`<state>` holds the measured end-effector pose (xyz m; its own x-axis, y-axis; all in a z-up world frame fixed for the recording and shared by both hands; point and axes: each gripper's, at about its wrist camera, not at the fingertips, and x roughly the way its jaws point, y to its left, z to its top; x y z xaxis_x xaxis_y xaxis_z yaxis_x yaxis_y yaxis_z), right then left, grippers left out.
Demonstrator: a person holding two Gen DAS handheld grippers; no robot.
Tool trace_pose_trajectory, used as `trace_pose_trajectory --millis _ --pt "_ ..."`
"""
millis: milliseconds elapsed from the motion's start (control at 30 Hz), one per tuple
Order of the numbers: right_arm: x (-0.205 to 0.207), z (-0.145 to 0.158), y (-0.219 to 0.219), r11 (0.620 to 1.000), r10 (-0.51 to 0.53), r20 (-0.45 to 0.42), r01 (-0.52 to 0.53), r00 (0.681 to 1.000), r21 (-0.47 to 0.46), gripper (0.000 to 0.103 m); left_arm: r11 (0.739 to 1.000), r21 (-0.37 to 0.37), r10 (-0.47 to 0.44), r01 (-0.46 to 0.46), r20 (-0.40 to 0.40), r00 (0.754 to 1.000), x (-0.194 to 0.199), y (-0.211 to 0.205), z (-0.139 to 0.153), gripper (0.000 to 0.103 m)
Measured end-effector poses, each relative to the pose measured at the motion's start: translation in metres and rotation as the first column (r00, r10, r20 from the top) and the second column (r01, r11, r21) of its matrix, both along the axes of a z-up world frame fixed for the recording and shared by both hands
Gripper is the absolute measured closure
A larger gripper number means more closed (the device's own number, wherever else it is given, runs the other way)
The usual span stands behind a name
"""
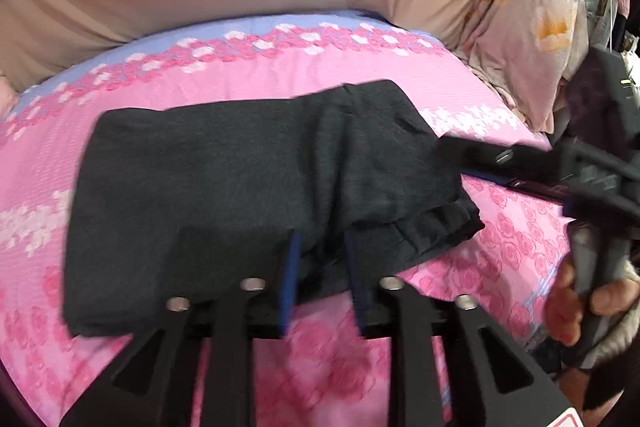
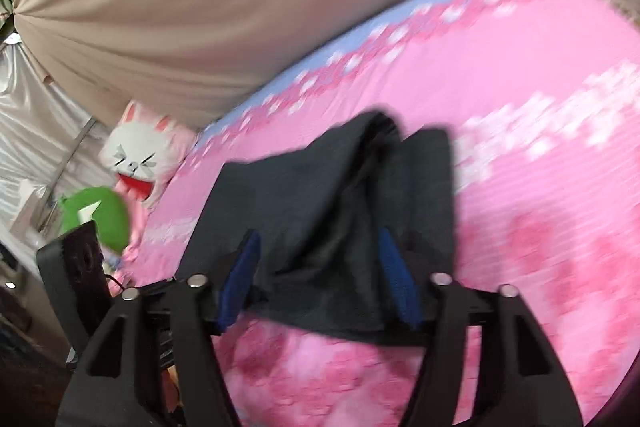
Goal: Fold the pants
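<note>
Both tools — left (image 1: 320,259), right (image 2: 320,267) — gape, unclamped, over folded dark pants (image 1: 224,187).

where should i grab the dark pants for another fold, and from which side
Probably the gathered waistband end of the dark pants, the ruffled edge nearest the left gripper. It lies bunched and raised off the pink sheet, giving the fingers something to pinch; the rest lies flat. Come in low from the near edge.

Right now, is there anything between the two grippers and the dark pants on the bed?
Nothing visible. The pants lie folded on the pink sheet, their near edge between the open fingers of the left gripper and of the right gripper. The plush toys sit off to the side.
</note>
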<state>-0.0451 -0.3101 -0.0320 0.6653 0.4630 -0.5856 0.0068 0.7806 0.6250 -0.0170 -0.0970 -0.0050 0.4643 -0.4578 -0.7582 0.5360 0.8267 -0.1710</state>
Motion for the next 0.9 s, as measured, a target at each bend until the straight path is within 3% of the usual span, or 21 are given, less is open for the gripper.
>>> trace_pose_trajectory --millis 67,133,167,267,300,367,433,500,533,567,600,667,733,800,833,867,900 --pt "0.010 -0.007 0.012 1.000 0.000 -0.007 -0.001 1.000 -0.009 0.043 1.000 0.001 0.025 -0.025 0.014 1.000 -0.003 0.013 0.005 0.075" --pt "0.023 -0.006 0.030 0.989 -0.011 -0.011 0.009 1.000 -0.148 0.080 0.998 0.005 0.064 -0.064 0.016 0.998 0.000 0.026 0.007 0.075" --pt "0.021 0.010 0.035 0.977 -0.018 0.030 0.024 0.999 -0.213 0.093 0.996 0.004 0.090 -0.090 0.012 0.996 0.003 0.034 0.008 0.075" --pt "-0.005 0.056 0.033 0.953 -0.032 0.151 0.075 0.988 -0.293 0.094 0.986 -0.032 0.166 -0.166 0.009 0.986 0.012 0.063 0.015 0.075" --pt "-0.009 0.057 0.029 0.948 -0.035 0.157 0.082 0.987 -0.307 0.094 0.981 -0.043 0.190 -0.189 0.007 0.982 0.015 0.073 0.017 0.073" --pt "-0.003 0.038 0.024 0.937 -0.043 0.093 0.072 0.995 -0.342 0.091 0.971 -0.046 0.233 -0.233 0.005 0.972 0.024 0.085 0.015 0.065" --pt "0.008 -0.005 0.019 0.910 -0.104 -0.051 0.075 0.993 -0.408 0.085 0.961 -0.034 0.275 -0.275 -0.008 0.962 0.033 0.094 0.009 0.064" --pt "-0.003 -0.011 0.011 0.938 -0.143 -0.034 0.124 0.989 -0.324 0.075 0.950 -0.045 0.308 -0.310 -0.047 0.950 0.044 0.106 0.001 0.062" --pt "-0.008 -0.009 0.007 0.951 -0.151 -0.032 0.136 0.988 -0.279 0.069 0.943 -0.060 0.322 -0.327 -0.085 0.943 0.050 0.113 -0.004 0.055" --pt "-0.012 -0.004 0.005 0.961 -0.149 -0.017 0.141 0.989 -0.236 0.057 0.935 -0.085 0.332 -0.343 -0.122 0.935 0.055 0.122 -0.009 0.050" --pt "-0.014 -0.002 0.005 0.965 -0.144 -0.009 0.139 0.989 -0.223 0.045 0.931 -0.100 0.338 -0.352 -0.139 0.931 0.058 0.126 -0.012 0.050" --pt "-0.011 -0.005 0.009 0.961 -0.136 -0.035 0.123 0.990 -0.249 0.040 0.920 -0.126 0.346 -0.371 -0.184 0.920 0.065 0.137 -0.024 0.049" --pt "0.000 -0.017 0.015 0.965 -0.125 -0.074 0.104 0.989 -0.240 0.039 0.913 -0.131 0.352 -0.386 -0.225 0.909 0.068 0.143 -0.036 0.049" --pt "-0.003 -0.022 0.016 0.966 -0.132 -0.051 0.117 0.990 -0.229 0.039 0.917 -0.168 0.317 -0.363 -0.247 0.916 0.069 0.143 -0.044 0.052" --pt "-0.002 -0.022 0.019 0.962 -0.134 -0.043 0.119 0.990 -0.248 0.040 0.920 -0.163 0.316 -0.357 -0.233 0.920 0.068 0.141 -0.045 0.070" --pt "0.000 -0.019 0.021 0.958 -0.130 -0.037 0.116 0.991 -0.261 0.053 0.927 -0.132 0.322 -0.352 -0.202 0.925 0.068 0.138 -0.045 0.087" --pt "0.003 -0.015 0.025 0.956 -0.121 -0.035 0.107 0.992 -0.273 0.074 0.934 -0.116 0.316 -0.339 -0.184 0.931 0.069 0.135 -0.044 0.092"
